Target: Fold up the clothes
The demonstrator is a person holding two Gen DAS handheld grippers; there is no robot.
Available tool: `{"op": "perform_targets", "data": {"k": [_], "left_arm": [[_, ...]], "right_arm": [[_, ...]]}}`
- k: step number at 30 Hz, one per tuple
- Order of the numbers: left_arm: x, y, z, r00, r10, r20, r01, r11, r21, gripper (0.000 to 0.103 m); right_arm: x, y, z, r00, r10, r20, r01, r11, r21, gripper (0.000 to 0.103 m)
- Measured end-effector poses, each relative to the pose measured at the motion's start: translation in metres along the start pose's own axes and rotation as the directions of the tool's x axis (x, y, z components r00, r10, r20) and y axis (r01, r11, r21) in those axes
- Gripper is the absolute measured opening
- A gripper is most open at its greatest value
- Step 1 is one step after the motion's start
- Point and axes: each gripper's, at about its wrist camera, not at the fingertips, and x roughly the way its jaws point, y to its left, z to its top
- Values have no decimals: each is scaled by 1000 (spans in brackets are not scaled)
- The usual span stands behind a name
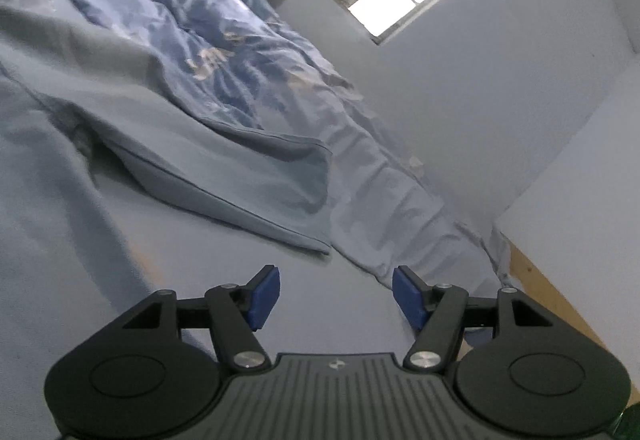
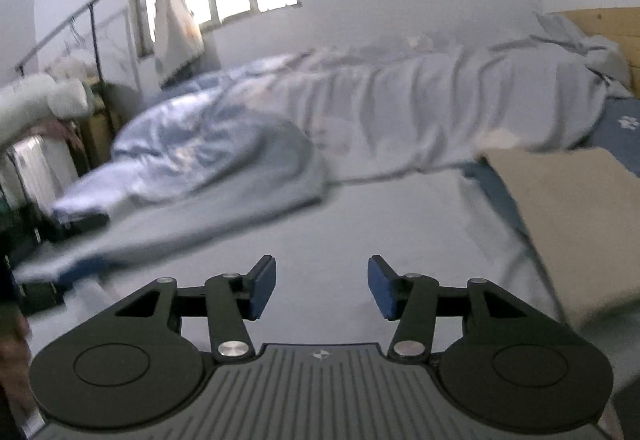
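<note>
Both the left gripper [image 1: 336,298] and the right gripper [image 2: 322,288] are seen spread apart with nothing between the blue pads, above a pale blue bed sheet [image 1: 340,304]. A blue garment [image 1: 224,160] lies crumpled on the bed ahead of both; a folded beige garment [image 2: 576,220] is seen to the right.

A bed covered by a smooth pale blue sheet [image 2: 360,224] carries everything here. The crumpled pale blue quilt [image 2: 400,104] heaped along the bed's wall side serves as the landmark. Just in front of the quilt's window end lies a flattened blue-grey cloth garment [image 1: 224,176], its hemmed corner resting on the sheet and its far part lapping against the quilt. At the quilt's other end, just in front of it, sits a folded beige cloth rectangle [image 2: 576,216], lying on a dark blue fabric piece [image 2: 496,192] spread on the sheet. Beyond that end stands a light wooden headboard [image 2: 616,24].
</note>
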Motion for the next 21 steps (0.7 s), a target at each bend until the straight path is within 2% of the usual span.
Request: {"op": "perform_targets", "data": {"k": [5,8,10,13,16,21], "left_arm": [[-5,11,11,1000,13,25,-12,999,-33,62],[-10,20,21,998,26,53,-22,998,-66,65],[-10,28,26,997,38,67,-31,995,-97,65],[-9,40,33,995,60,80,-48,989,-141,65],[-5,49,34,994,75,79,-59,980,-188,65],[4,54,31,994,86,61,-71,975,-212,65]], "right_arm": [[36,23,24,996,84,-1,-84,996,40,53],[68,31,41,991,133,-13,-132,989,62,53],[97,28,52,984,175,-34,-169,977,132,53],[151,13,58,968,240,-74,-206,927,315,53],[205,-6,54,955,276,-104,-201,867,457,54],[279,-29,39,968,217,-127,-112,824,556,54]]}}
